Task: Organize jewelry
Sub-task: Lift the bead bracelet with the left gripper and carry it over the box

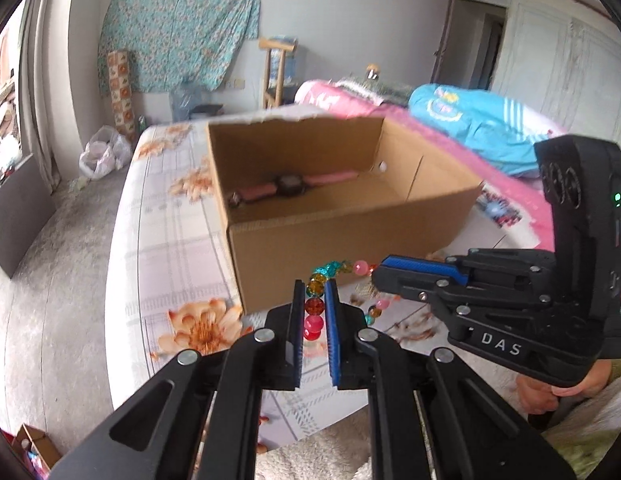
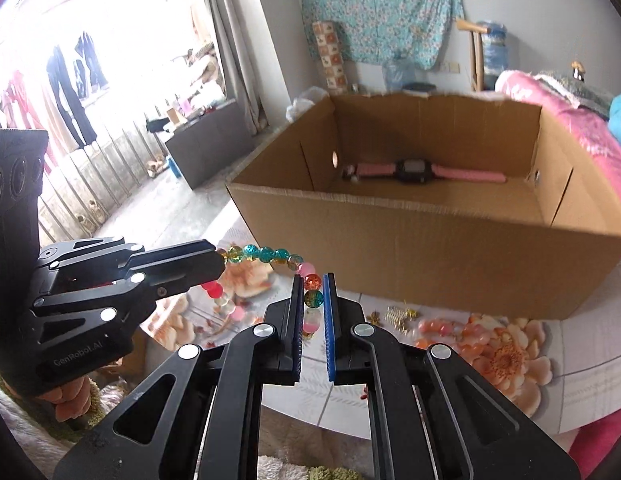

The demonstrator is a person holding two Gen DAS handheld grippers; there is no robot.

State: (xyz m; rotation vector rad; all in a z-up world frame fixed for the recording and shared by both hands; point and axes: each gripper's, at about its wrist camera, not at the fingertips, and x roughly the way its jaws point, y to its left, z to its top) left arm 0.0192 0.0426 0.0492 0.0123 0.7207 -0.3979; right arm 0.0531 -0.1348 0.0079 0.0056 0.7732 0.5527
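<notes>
My left gripper (image 1: 314,292): clamped on the string of coloured glass beads (image 1: 315,305).
My right gripper (image 2: 312,286): pinching the same string, further along.
Beads: hanging between both grippers, above the flowered cloth (image 2: 510,360).
Open brown cardboard box (image 2: 430,232): just behind, holding a pink-strapped black watch (image 2: 414,171).

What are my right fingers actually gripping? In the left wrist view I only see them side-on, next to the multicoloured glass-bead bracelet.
Observer: The right gripper is shut on that multicoloured glass-bead bracelet. An orange and a green bead sit between its fingers.
Operator: Is anything lying on the cloth behind that gripper?
Observer: Yes, a peach-coloured bead bracelet lies on the flowered cloth, in front of the brown cardboard box.
Operator: Anything else there?
Observer: Small gold-coloured trinkets, just to the left of it in this view.
</notes>
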